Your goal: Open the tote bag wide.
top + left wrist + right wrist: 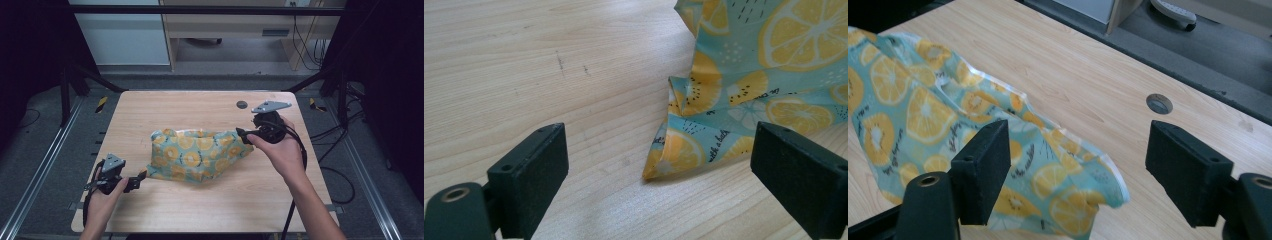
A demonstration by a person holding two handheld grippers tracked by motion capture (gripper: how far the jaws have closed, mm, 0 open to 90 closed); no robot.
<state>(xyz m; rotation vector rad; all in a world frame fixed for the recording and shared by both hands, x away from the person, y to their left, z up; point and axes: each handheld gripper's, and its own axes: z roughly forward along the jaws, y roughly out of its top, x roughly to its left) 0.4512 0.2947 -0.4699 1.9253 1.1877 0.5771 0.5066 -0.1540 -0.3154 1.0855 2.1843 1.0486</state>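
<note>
Both grippers open at opposite ends of the lemon-print bag, nothing gripped.

Near left: left gripper point(141, 178) low over the counter point(210, 205), jaws spread wide and empty, aimed at the bag's near-left corner; in the left gripper view that folded corner point(669, 155) lies on the wood between the jaws, touching neither. Mid counter: bag point(197, 152), teal with yellow lemon slices, crumpled, lying flat, long axis left to right. Right side: right gripper point(242, 134) at the bag's right end, jaws released; in the right gripper view the bag's end point(1088, 200) sits between the jaws, nearer the left one. Far: round hole point(242, 104) in the counter, well apart from the bag.
</note>
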